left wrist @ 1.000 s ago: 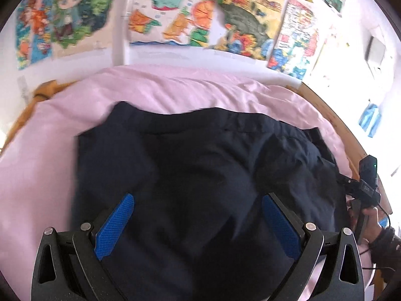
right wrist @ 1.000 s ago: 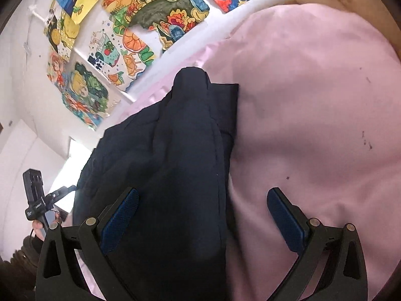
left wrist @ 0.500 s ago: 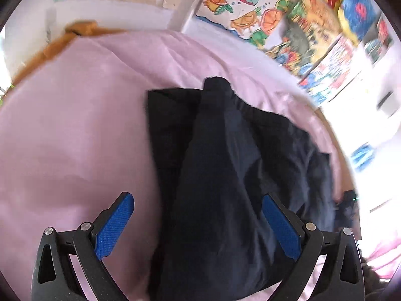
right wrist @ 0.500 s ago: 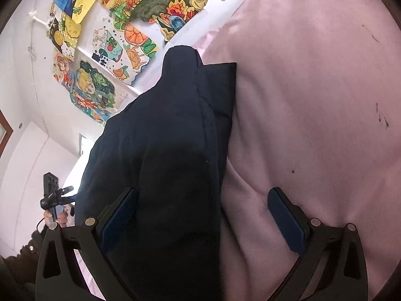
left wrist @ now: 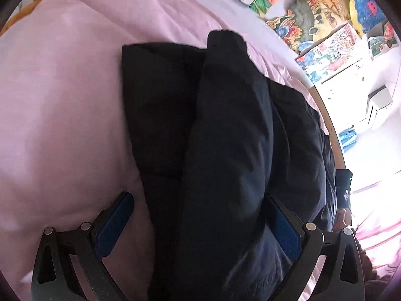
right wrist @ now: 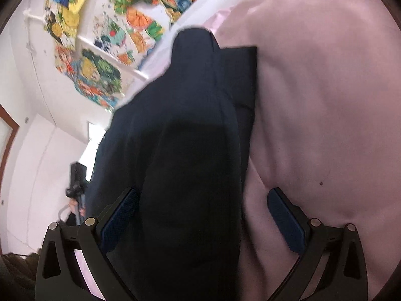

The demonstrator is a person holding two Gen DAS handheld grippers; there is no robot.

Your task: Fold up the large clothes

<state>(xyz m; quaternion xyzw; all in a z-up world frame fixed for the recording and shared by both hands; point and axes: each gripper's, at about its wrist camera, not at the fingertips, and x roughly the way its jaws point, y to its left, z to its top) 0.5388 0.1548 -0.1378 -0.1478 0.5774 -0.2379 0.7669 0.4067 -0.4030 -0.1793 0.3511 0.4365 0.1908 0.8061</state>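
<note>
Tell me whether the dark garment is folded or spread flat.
Folded: the dark garment lies doubled, one layer bulging over another on the pink bedsheet.

The garment point(left wrist: 225, 150) is dark navy cloth, matt and soft. The sheet point(left wrist: 62, 113) is pink cloth, smooth and slightly creased. The left gripper point(left wrist: 200, 223) and right gripper point(right wrist: 203, 215) are matt black plastic with textured blue pads point(left wrist: 114, 223) and metal rivets point(left wrist: 85, 225). The posters point(right wrist: 105, 72) look like paper.

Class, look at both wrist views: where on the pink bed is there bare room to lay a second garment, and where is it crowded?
Bare pink sheet lies left of the dark garment in the left wrist view, and to its right in the right wrist view. It is crowded where the garment bunches between the fingers of both open grippers.
</note>
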